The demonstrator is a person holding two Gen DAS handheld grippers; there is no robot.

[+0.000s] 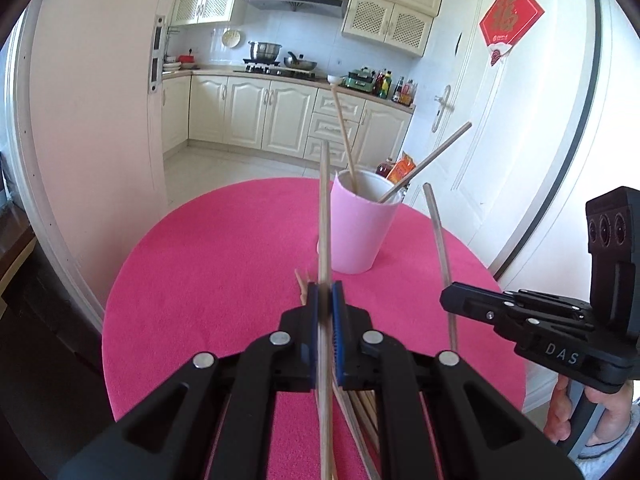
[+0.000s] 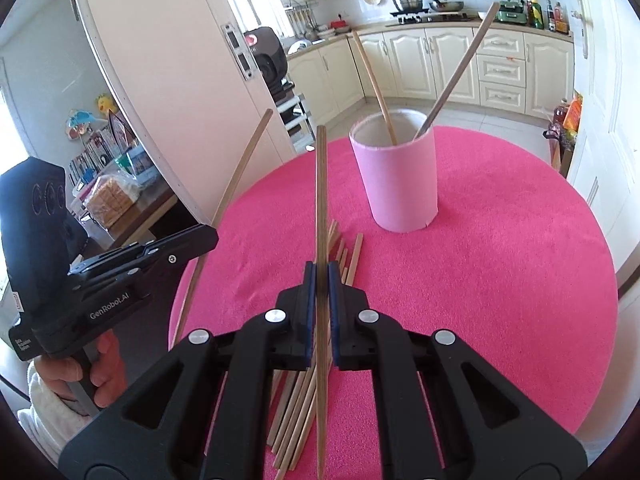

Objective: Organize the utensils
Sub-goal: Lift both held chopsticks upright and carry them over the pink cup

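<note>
1. The left gripper [image 1: 325, 304] was closed on one wooden chopstick [image 1: 323, 208], the blue pads [image 1: 337, 332] pressing its shaft from both sides. The stick's long axis ran straight ahead along the fingers, its free end pointing up and away, just left of the pink cup [image 1: 360, 232].
2. The pink cup stood upright on the pink table mat [image 1: 208, 264] beyond both sets of fingertips, with bare mat on either side of it. Two chopsticks [image 2: 372, 80] leaned inside it, one tilting left and one tilting right.
3. The loose chopsticks [image 2: 304, 392] lay flat on the mat under and just ahead of the right fingers, roughly parallel, fanning toward the cup.
4. The right gripper [image 2: 319, 280] was closed on a second chopstick [image 2: 321, 208], likewise aligned with the fingers and pointing up and forward, left of the cup.
5. The mat's rounded edge [image 2: 600, 264] curved close to the right of the right fingers; a white door [image 1: 520, 128] stood beyond it.
</note>
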